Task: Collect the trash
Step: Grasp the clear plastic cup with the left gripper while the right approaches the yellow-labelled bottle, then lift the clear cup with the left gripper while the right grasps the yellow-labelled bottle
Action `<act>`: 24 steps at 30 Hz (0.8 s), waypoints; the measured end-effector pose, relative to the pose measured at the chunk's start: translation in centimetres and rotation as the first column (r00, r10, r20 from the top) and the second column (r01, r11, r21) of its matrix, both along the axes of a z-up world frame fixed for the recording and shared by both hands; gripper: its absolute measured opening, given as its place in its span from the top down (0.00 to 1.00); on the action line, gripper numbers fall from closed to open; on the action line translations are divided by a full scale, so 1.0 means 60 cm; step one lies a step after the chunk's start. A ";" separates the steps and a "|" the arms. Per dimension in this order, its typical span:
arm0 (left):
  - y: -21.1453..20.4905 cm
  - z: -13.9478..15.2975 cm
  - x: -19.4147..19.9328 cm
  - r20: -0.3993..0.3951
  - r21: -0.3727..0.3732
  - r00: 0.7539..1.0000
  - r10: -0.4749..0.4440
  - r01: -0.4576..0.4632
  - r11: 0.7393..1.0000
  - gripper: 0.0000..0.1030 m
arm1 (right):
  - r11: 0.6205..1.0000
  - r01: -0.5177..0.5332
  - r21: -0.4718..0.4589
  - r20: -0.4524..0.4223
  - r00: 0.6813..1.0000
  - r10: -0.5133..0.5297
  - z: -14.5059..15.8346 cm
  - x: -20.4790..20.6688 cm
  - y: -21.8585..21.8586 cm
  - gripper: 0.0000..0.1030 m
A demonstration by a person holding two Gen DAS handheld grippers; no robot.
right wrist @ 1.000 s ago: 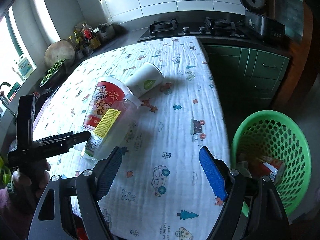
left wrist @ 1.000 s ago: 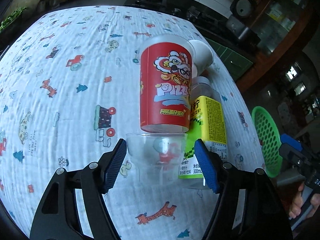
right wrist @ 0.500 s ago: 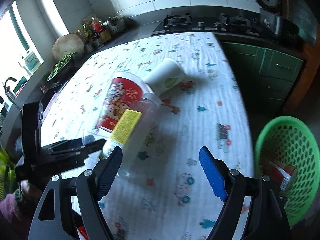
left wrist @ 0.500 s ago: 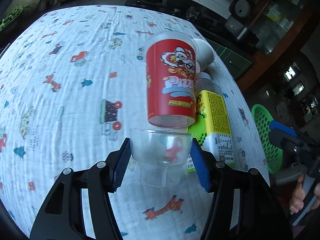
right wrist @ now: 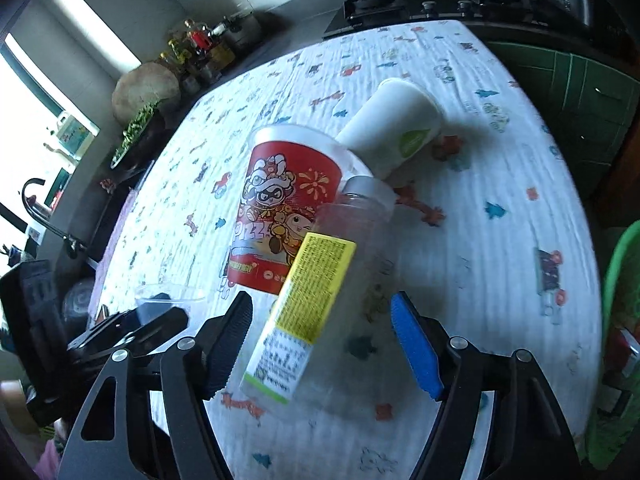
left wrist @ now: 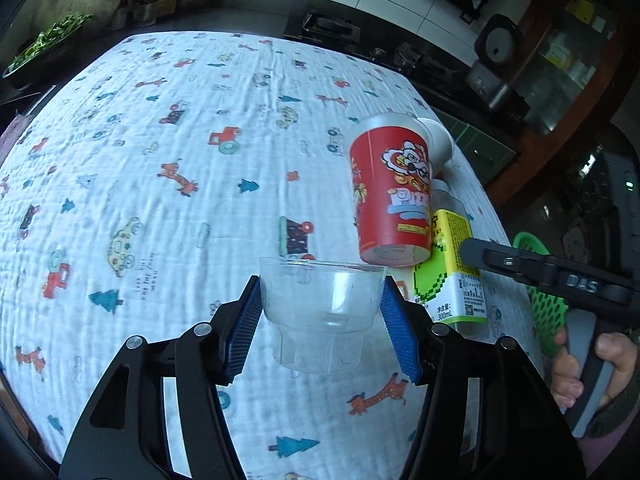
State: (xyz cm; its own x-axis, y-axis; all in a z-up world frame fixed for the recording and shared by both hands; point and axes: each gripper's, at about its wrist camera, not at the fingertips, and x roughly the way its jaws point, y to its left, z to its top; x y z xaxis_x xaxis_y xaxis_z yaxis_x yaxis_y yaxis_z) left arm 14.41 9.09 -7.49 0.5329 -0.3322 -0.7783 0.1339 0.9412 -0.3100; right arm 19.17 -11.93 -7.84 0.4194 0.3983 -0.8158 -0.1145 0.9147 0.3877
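My left gripper (left wrist: 322, 292) is shut on a clear plastic cup (left wrist: 320, 320), both blue pads pressing its sides just above the patterned tablecloth (left wrist: 160, 200). A red printed cup (left wrist: 392, 196) lies on its side just beyond it, with a white paper cup (left wrist: 440, 140) behind. My right gripper (right wrist: 322, 308) straddles a clear bottle with a yellow label (right wrist: 316, 280) that lies beside the red cup (right wrist: 280, 208). Its jaws are closing, and the pads stand apart from the bottle. The white cup (right wrist: 396, 128) lies further back.
A green mesh basket (right wrist: 620, 320) stands off the table's right edge, with some red trash inside. A hand (left wrist: 592, 364) holds the right gripper's handle. A stove (right wrist: 400, 4), jars and greens (left wrist: 52, 36) line the counter behind the table.
The left jaws closed on the clear cup and raised it a little. The right gripper swung left from near the basket to over the bottle, and its jaws narrowed.
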 end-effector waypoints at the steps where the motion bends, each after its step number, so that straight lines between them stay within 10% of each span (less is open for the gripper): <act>1: 0.003 0.001 0.000 0.002 0.001 1.000 0.003 -0.003 1.000 0.43 | 1.000 -0.004 -0.003 -0.005 1.000 0.004 -0.004 0.004 0.005 0.32; 24: 0.019 -0.002 0.003 0.005 0.003 1.000 0.009 -0.009 1.000 0.43 | 0.998 0.033 -0.045 -0.079 0.996 -0.037 -0.046 0.033 0.015 0.42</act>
State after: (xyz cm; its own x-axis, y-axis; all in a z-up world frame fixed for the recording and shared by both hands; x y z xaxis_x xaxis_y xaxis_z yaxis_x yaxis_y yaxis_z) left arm 14.61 10.22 -7.61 0.5394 -0.3248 -0.7769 0.1268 0.9434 -0.3064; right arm 21.13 -11.05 -10.59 0.3653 0.3479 -0.8635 -0.0526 0.9338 0.3540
